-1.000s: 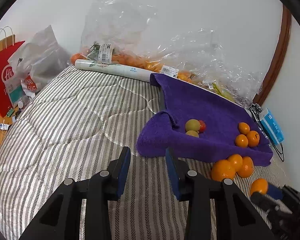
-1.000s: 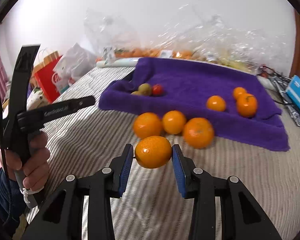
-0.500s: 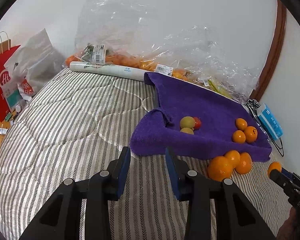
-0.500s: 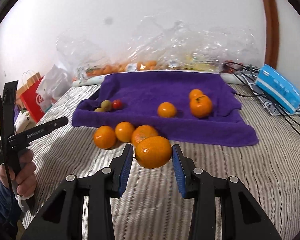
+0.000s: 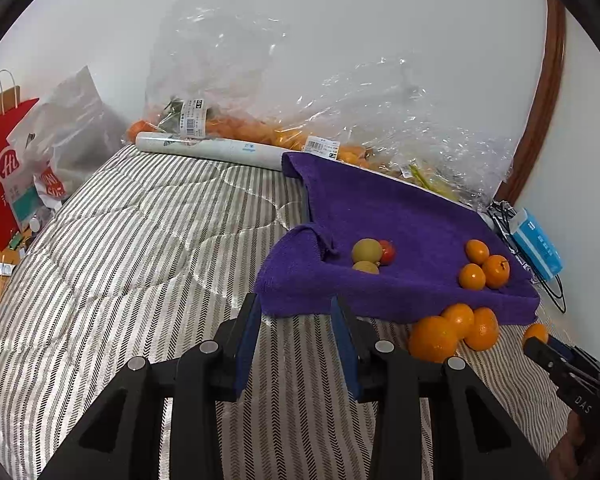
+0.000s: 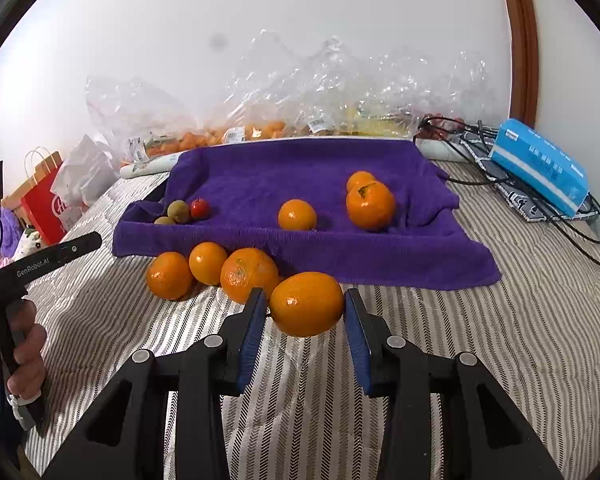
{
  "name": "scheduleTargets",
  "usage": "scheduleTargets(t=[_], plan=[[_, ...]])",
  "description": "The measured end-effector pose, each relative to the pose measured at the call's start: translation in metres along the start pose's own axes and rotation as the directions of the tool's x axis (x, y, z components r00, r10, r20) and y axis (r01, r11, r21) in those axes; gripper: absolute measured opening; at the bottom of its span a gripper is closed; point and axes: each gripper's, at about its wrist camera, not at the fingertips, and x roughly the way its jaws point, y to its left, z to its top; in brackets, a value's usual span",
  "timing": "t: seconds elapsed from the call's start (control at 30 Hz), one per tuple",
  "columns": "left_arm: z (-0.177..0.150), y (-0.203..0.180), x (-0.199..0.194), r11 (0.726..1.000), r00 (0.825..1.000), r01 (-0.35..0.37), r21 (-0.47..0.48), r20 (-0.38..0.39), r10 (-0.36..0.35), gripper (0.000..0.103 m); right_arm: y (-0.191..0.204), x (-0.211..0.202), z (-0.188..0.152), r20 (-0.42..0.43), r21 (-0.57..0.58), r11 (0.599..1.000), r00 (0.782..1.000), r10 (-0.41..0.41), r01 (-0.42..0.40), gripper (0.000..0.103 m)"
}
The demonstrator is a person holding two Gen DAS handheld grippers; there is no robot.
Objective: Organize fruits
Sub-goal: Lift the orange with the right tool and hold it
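A purple towel lies on the striped bed, holding three oranges, two green fruits and a small red one. Three more oranges rest on the bedcover against the towel's near edge. My right gripper is shut on a large orange, held just above the bed in front of that edge. In the left wrist view the same orange shows at the far right. My left gripper is open with nothing between its fingers, pointing at the towel's folded left corner.
Clear plastic bags with more fruit and a white roll line the wall behind the towel. A blue box and black cables lie at the right. A red paper bag stands left of the bed.
My right gripper carried the orange to the right, from beside the three loose oranges to in front of the towel's middle. The left gripper stayed put.
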Motion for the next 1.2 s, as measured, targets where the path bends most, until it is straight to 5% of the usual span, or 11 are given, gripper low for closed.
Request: scheduleTargets(t=[0.83, 1.2], plan=[[-0.002, -0.006, 0.002, 0.999, 1.0, -0.006, 0.036, -0.007, 0.006, 0.034, 0.001, 0.0, -0.001, 0.0, 0.002, 0.999, 0.999, 0.046, -0.046, 0.039], [-0.004, -0.014, 0.003, 0.996, 0.998, 0.063, 0.06, -0.023, -0.062, 0.035, 0.001, -0.003, -0.002, 0.011, -0.001, 0.999, 0.998, 0.054, -0.054, 0.039]])
